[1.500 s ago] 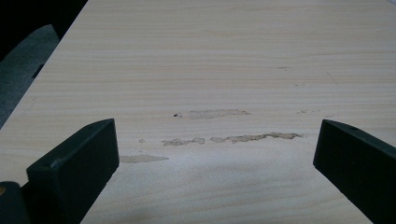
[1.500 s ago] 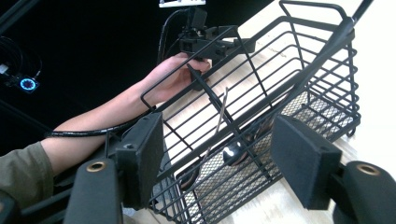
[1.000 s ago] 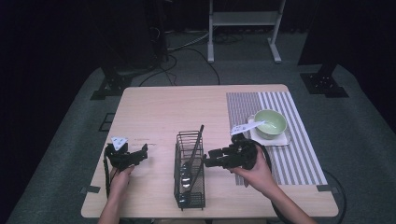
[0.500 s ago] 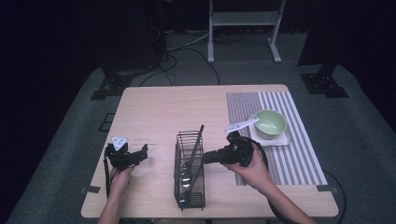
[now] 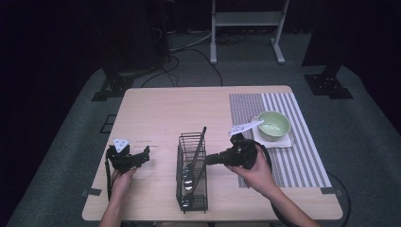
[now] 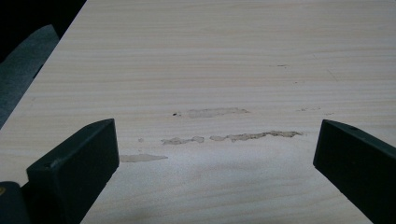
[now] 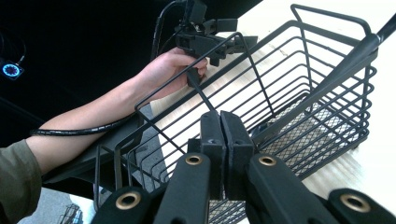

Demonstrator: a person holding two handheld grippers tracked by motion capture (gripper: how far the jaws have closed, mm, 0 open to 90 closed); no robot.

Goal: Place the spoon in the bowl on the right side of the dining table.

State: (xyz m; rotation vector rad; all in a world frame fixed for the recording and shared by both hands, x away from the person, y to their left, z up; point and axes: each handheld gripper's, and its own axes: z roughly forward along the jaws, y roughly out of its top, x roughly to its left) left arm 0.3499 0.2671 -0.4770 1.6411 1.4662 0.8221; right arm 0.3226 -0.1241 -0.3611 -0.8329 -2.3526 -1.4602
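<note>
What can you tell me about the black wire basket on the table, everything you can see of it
The black wire basket is a narrow, open-topped rack of thin dark metal rods with a fine mesh floor. It stands upright on the wooden table, near the front edge, between the two hands. A long black utensil leans inside it, its handle poking above the rim. The right claw, shut, sits at its side wall.

Dark room — grey carpet floor (image 5: 373,142), pale wood table (image 5: 170,109), white metal stand (image 5: 246,19) behind.

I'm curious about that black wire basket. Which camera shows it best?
The high view: the whole wire basket stands on the table, utensils inside. The right gripper view gives a partial close-up of its wires beyond the shut right tongs.
</note>
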